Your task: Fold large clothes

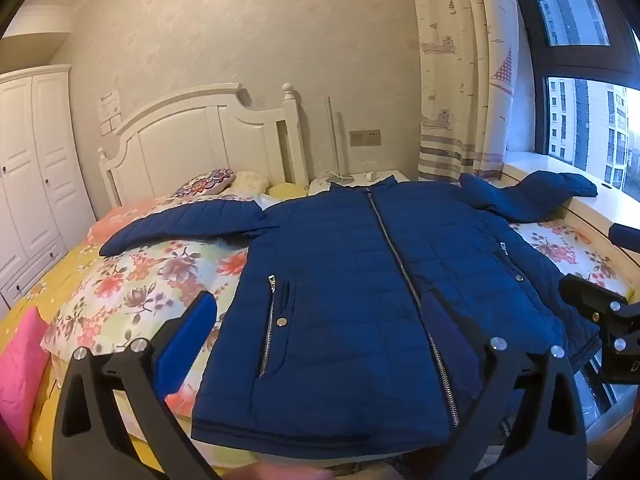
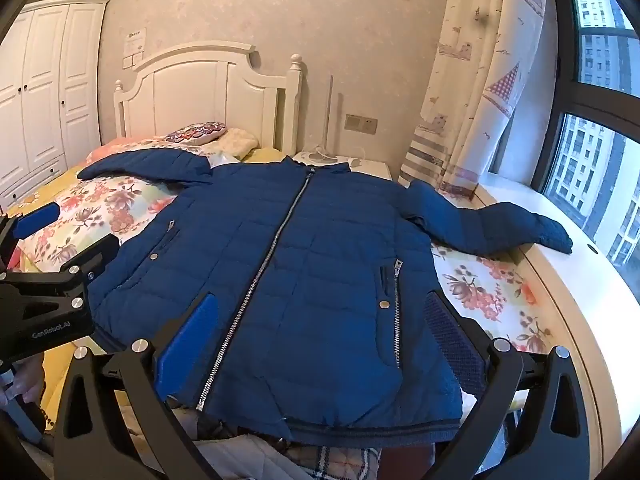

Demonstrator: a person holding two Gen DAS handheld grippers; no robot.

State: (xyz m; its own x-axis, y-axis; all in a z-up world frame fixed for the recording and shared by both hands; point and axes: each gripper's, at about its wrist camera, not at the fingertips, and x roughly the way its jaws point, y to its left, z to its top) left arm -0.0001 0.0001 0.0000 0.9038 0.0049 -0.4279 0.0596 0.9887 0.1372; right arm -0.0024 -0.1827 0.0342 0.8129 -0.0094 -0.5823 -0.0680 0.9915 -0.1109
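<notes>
Basically, bed (image 1: 132,268) w/ floral sheet fills the room's middle; blue puffer jacket (image 1: 352,280) lies flat on it, front up, zipped, sleeves spread to both sides, hem at near edge. Left gripper (image 1: 324,344) and right gripper (image 2: 320,344) hover over the hem, jaws wide apart, nothing grasped.

Blue quilted jacket (image 1: 360,288) spread flat and zipped on a floral bedspread (image 1: 140,280), sleeves out to both sides, left gripper (image 1: 332,344) wide open over its hem, right gripper (image 1: 600,316) at the right edge, white headboard (image 1: 200,136) behind
</notes>
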